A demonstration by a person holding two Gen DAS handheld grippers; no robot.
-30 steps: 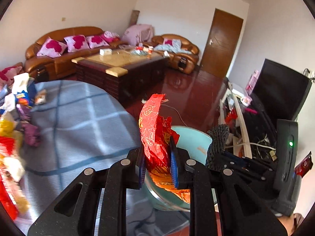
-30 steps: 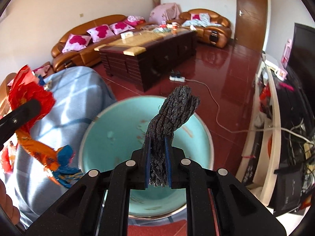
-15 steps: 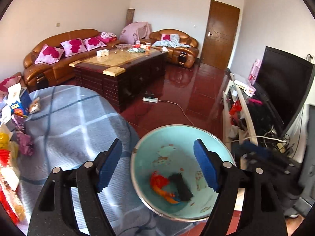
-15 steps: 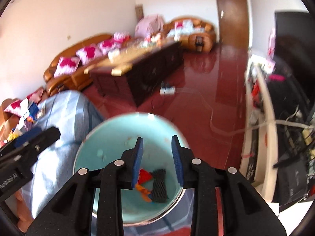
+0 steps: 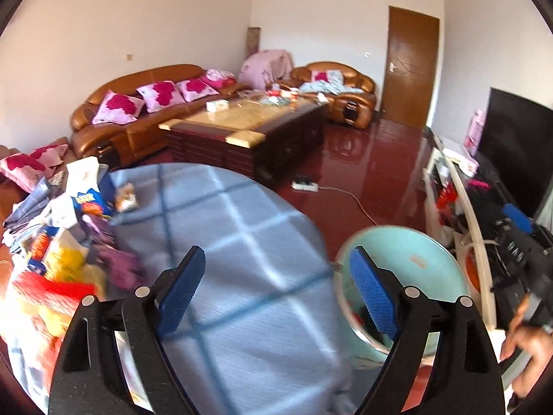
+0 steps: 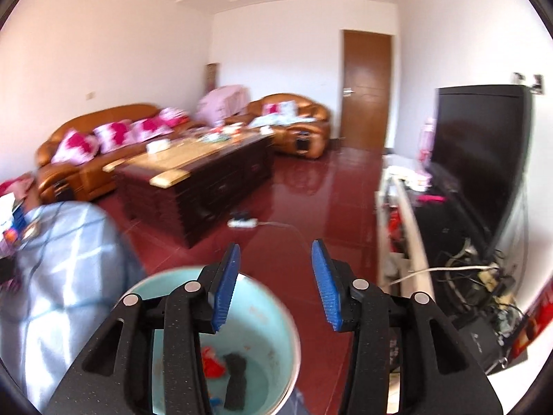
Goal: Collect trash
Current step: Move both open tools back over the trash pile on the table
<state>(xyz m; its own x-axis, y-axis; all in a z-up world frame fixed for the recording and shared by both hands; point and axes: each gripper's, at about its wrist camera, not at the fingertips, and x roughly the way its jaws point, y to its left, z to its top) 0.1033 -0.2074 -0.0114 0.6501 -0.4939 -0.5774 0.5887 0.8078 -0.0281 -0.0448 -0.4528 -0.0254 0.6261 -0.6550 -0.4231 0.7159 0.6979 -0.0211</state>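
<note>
My left gripper [image 5: 276, 290] & right gripper [image 6: 274, 287], jaws just spread, hold nothing. Red wrapper [image 6: 212, 365] & dark scrap [image 6: 236, 380] lie in teal basin [image 6: 276, 342]. Wrapper pile [image 5: 58, 242] on blue-cloth table [image 5: 242, 276] left to collect.

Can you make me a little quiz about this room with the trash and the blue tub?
1. True or false: the left gripper is holding a wrapper.
2. What lies inside the light blue tub? A) only water B) a red wrapper and a dark knitted piece C) a pillow
3. Fill in: the pile of trash waiting to be collected sits on the table's blue checked ____.

Key
1. False: both it and the right gripper are open with nothing between the jaws; both have just been opening.
2. B
3. cloth
</note>
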